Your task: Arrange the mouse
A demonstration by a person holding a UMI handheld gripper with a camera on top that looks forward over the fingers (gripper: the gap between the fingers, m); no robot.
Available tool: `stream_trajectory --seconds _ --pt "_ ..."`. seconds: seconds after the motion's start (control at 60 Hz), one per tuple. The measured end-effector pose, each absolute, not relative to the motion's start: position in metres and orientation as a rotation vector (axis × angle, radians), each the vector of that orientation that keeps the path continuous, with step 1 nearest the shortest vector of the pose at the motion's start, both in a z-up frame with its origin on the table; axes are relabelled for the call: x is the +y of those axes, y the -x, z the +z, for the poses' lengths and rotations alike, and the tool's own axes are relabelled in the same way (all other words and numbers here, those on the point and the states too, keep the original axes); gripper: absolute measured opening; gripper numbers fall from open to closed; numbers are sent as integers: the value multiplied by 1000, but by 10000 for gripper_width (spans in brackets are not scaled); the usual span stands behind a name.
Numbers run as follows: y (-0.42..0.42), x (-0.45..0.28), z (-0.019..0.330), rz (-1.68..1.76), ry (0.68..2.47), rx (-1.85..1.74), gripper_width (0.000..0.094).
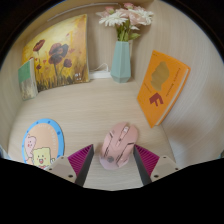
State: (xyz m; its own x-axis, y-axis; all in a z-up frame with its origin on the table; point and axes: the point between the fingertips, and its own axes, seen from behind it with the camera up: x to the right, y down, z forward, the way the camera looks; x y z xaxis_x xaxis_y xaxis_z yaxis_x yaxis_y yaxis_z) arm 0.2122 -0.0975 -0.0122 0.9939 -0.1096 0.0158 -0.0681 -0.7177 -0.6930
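Note:
A pink computer mouse (117, 143) lies on the pale wooden table (90, 105), its tail end between my fingers and its front pointing away from me. My gripper (113, 162) is open around it. The left magenta pad (82, 157) stands a little apart from the mouse's side. The right pad (145, 157) is close to its other side. The lower part of the mouse is hidden behind the gripper body.
A round blue mat with a cartoon print (42, 140) lies to the left of the fingers. At the back stand a flower painting (58, 55), a teal vase (121, 62) with pale flowers (127, 17), and an orange card (162, 85) to the right.

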Motion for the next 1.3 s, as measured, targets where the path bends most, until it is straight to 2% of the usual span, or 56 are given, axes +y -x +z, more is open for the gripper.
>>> stream_trajectory --seconds 0.217,0.283,0.367,0.433,0.6,0.667,0.9,0.967,1.05,1.117,1.167,1.3 --pt "-201 -56 -13 -56 2379 16 758" --pt "-198 -51 -14 -48 2386 10 688" --pt "-197 -47 -14 -44 2387 9 538" --pt "-197 -48 -15 -48 2398 10 533" --pt "-201 -57 -14 -82 2487 63 426" --pt "-199 -57 19 -76 2463 103 400" --pt "-171 -28 200 -120 2193 105 399" --pt "-147 -30 234 -111 2138 100 400" --pt "-110 -37 261 -77 2096 80 399" --pt "-77 -44 260 -68 2082 38 398" --pt "-54 -49 246 -61 2095 4 399" --pt "-5 -67 160 -11 2225 -22 396"
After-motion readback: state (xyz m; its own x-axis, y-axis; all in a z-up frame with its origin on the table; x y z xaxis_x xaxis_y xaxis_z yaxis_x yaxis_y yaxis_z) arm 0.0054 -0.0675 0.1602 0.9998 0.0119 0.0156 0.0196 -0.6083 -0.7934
